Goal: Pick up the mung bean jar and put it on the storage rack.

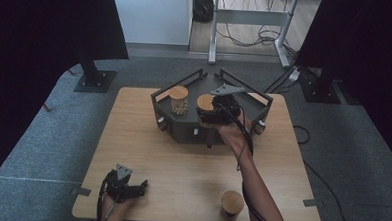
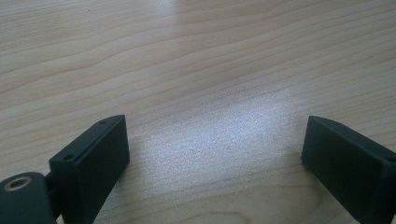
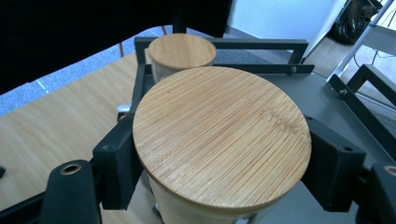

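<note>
A bamboo-lidded jar (image 3: 219, 144) was pinched by the right gripper (image 1: 219, 113) over the dark tray (image 1: 183, 127) at the desk's far edge, beside a second jar (image 1: 179, 100); lowering was judged next. The left gripper (image 1: 125, 186) lay spread near the front left corner.

Dim high view; glare patch on tabletop (image 2: 243, 126); sharp close-ups.

Bamboo-lidded glass jar (image 3: 222, 140) upright, lid on, gripped over dark grey tray (image 1: 243, 117).

The jar lid (image 3: 222, 137) is ribbed bamboo (matt, fine-grained); the table (image 2: 196, 70) smooth pale wood; the tray (image 1: 183, 127) matt grey metal.
</note>
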Available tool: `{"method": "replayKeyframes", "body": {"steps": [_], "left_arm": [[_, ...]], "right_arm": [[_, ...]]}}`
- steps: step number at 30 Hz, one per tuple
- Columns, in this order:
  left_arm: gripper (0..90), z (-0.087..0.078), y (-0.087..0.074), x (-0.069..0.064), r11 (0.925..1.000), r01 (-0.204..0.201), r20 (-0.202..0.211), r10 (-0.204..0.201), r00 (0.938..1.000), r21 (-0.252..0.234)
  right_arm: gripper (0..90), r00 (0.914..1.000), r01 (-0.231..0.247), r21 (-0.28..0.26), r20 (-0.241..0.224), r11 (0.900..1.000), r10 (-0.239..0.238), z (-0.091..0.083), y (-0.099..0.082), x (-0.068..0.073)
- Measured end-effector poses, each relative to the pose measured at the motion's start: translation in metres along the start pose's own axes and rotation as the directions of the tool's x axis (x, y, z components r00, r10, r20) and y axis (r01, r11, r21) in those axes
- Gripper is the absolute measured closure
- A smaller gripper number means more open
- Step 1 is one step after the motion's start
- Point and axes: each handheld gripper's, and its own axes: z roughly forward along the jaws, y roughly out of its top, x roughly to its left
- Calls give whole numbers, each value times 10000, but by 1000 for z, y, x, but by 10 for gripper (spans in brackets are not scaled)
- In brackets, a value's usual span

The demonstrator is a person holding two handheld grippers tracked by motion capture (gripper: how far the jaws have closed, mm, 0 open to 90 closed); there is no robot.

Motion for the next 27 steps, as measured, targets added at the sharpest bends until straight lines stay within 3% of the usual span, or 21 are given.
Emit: {"method": "replayKeyframes", "body": {"steps": [15,27], "left_arm": [[74,0,0,0,10000,-41,-6,41,10000,24],[74,0,0,0,10000,-38,-1,38,10000,36]], "right_arm": [[237,9997,26,157,246,9999,-30,28,4,-22],[237,9989,82,227,465,9997,-92,47,-5,-33]]}}
